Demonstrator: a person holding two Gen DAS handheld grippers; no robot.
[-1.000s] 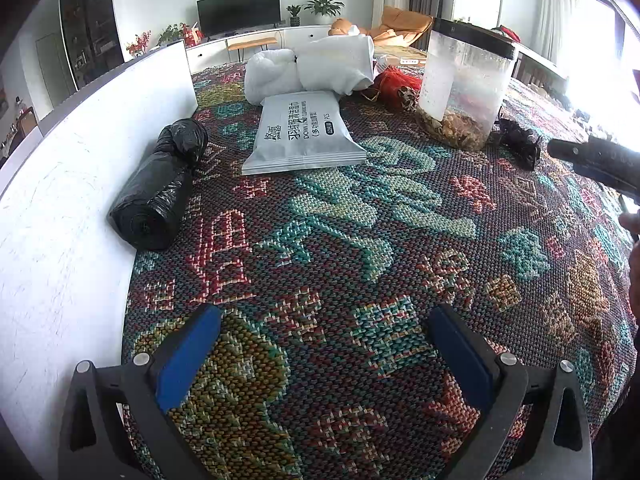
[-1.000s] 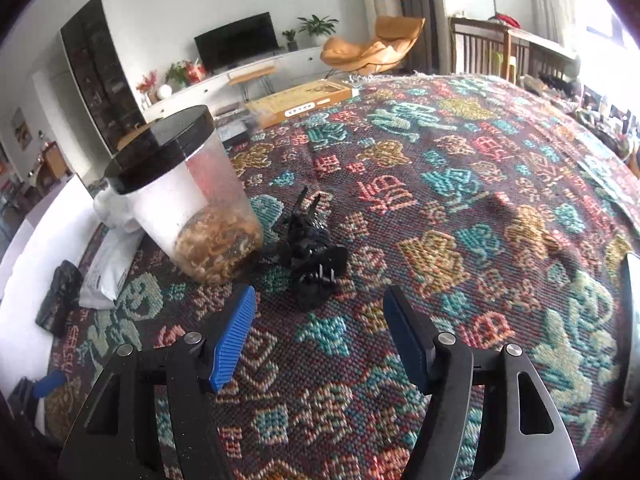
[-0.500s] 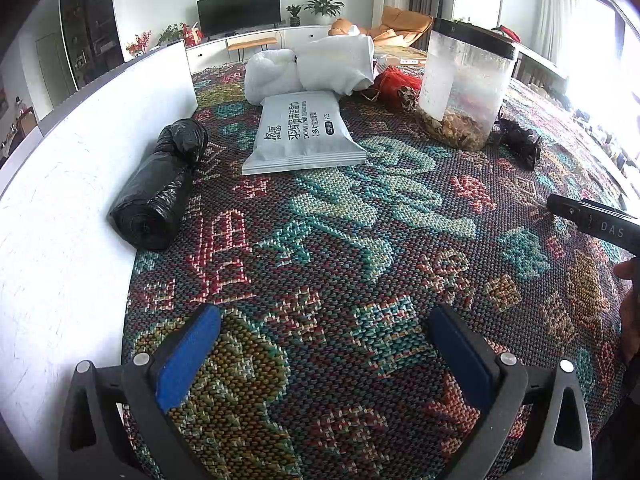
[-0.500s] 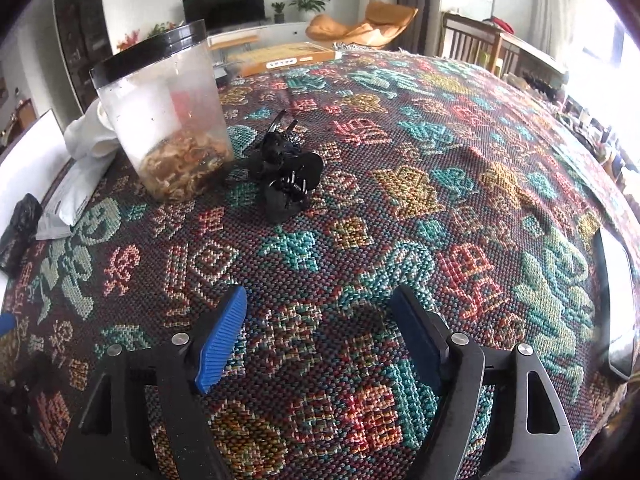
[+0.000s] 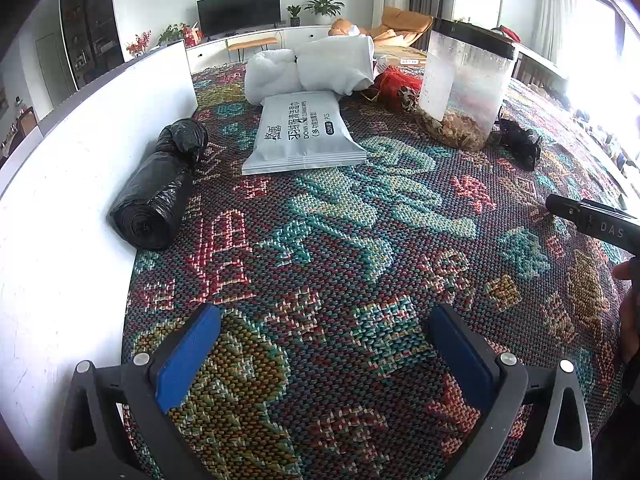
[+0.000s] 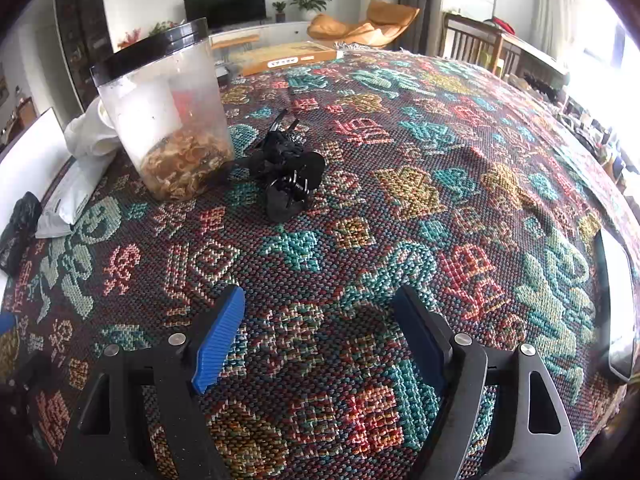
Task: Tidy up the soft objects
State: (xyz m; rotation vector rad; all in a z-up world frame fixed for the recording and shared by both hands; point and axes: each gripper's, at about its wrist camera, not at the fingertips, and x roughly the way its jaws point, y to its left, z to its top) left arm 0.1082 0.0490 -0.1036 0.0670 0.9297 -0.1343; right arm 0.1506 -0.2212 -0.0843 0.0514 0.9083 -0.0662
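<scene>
Desk (image 5: pixel 328 240) under a thick woven patterned cloth, white upright panel (image 5: pixel 60 200) along its left edge.

Clear plastic canister (image 6: pixel 164 116), black lid, brown dried scraps in the bottom; stiff, not one of the soft things, likely stays put.

White soft bundle (image 5: pixel 312 68) at the far end, bulky and light by the look; would squash under a pinch, best taken at a gathered fold near its tied middle.

Grey flat pack of wipes (image 5: pixel 300 136) just in front of the bundle, one end touching it. Slick film, limp; probably slides between pads, so a grip across a short sealed edge looks safest.

Black bin-bag roll (image 5: pixel 160 192) against the white panel. Soft but dense, slippery plastic; take across the middle of the roll, not the loose knotted end.

Red mesh item (image 5: pixel 392 86) between bundle and canister, partly hidden; light, snaggable.

Small black crumpled object (image 6: pixel 286 170) just beside the canister, nearest thing ahead of the right gripper (image 6: pixel 320 336). Looks light, with stiff prongs showing; exact make hard to tell.

Right gripper has just been opening: jaws wide, nothing between them, cloth below. Left gripper (image 5: pixel 324 352) likewise spread and empty, well short of every object.
</scene>
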